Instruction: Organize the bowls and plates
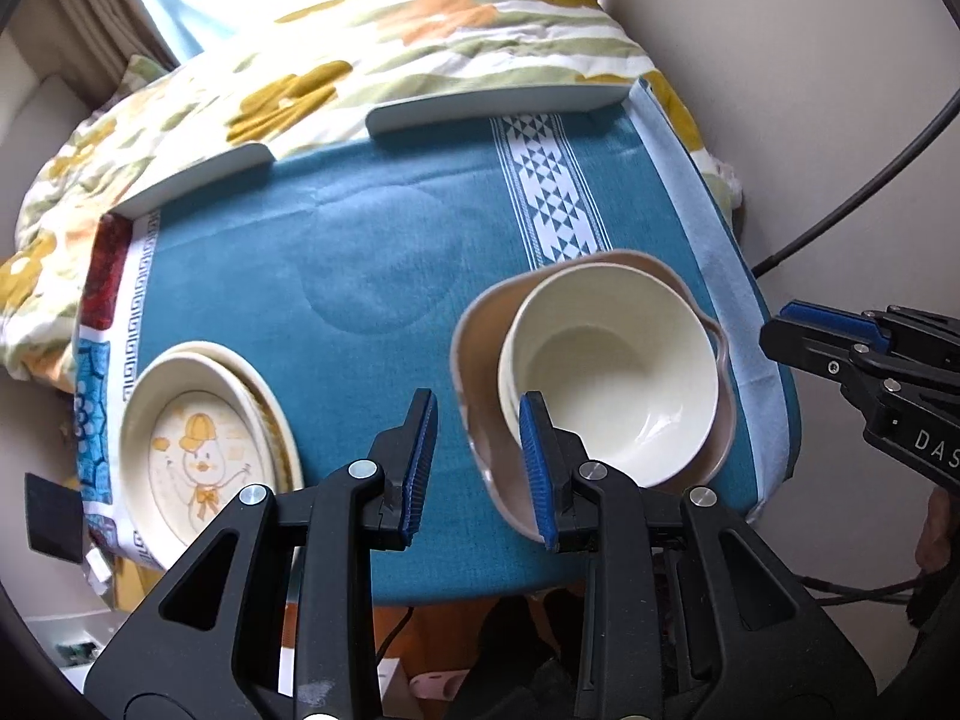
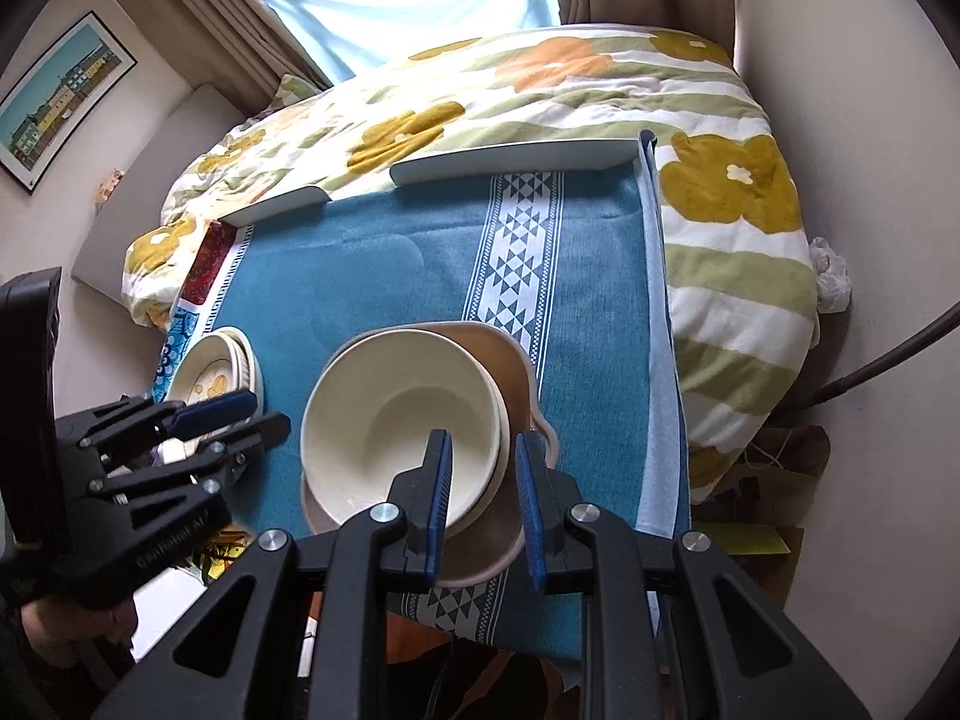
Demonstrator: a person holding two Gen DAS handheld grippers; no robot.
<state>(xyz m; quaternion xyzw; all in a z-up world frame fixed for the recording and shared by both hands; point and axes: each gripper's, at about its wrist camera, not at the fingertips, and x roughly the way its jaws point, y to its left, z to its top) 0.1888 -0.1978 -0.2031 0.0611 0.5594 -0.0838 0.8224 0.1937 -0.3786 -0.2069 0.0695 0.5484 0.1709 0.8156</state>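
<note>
On the bench: teal cloth (image 1: 372,252) with a white patterned stripe covered the top; all crockery sat on it.
Bowls: a cream bowl (image 1: 612,372) was nested upright in a wider tan bowl with a wavy rim (image 1: 474,360), at the near right of the bench (image 2: 600,312). A second cream rim showed just under the top one.
Plates: a cream stack (image 1: 198,450) sat at the near left corner, well apart from the bowls. The top plate had a cartoon figure in a yellow cap.
Left tongs (image 1: 478,402): open, blue pads apart, nothing between them. They pointed steeply down over bare cloth between the plates and the bowls; the right-hand finger overlapped the tan bowl's rim in the left wrist view, contact could not be told.
Right tongs (image 2: 481,441): nearly closed, only a narrow slot between the pads, gripping nothing. They pointed down over the right side of the bowl stack and looked clear of it.
Cross views: right tongs (image 1: 780,324) showed at the right edge of the left wrist view, off the bench edge. Left tongs (image 2: 264,414) showed at the left of the right wrist view, in front of the plates.
Hand (image 2: 78,618): partly seen under the left tool's body.
Far edge: two white curved strips (image 1: 498,108) lay along the back of the bench; what they were could not be told.
Behind: a bed with a flowered duvet (image 1: 420,42), curtains, and a framed picture (image 2: 60,96) on the wall.
</note>
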